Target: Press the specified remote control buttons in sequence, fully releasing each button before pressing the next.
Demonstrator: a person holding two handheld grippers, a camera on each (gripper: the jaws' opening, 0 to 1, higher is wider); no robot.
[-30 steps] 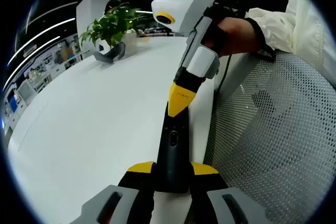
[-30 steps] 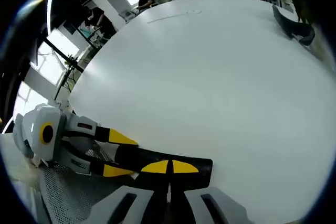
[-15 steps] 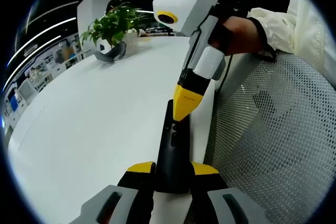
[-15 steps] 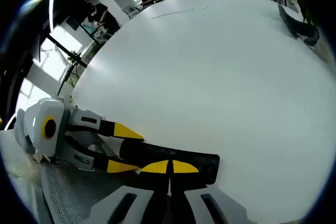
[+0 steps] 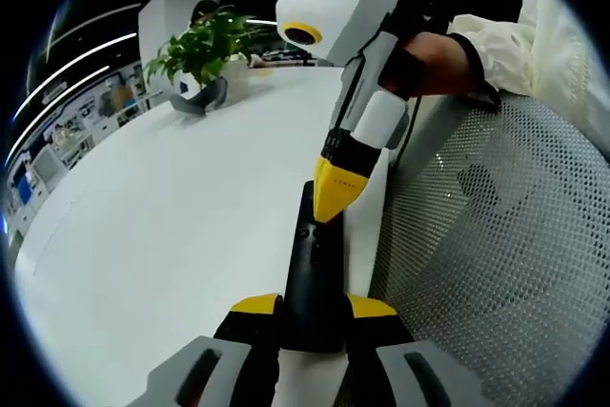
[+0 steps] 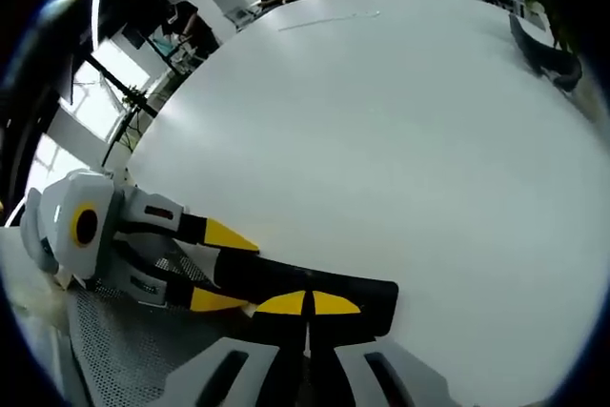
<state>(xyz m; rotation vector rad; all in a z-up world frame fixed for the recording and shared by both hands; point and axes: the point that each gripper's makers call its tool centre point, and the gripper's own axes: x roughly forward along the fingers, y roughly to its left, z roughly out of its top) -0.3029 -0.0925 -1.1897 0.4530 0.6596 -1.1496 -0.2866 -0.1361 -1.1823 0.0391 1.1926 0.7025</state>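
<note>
left gripper view shows one remote control (image 5: 312, 278) clamped between the left gripper (image 5: 313, 308) jaws at 6 o'clock, over the white table (image 5: 172, 226) edge. one right gripper (image 5: 334, 199), tips closed together, touches its upper end toward 12 o'clock. pushing off-centre could tilt the remote or hit a neighbour button. one plant (image 5: 202, 45) stands at 11 o'clock.
</note>
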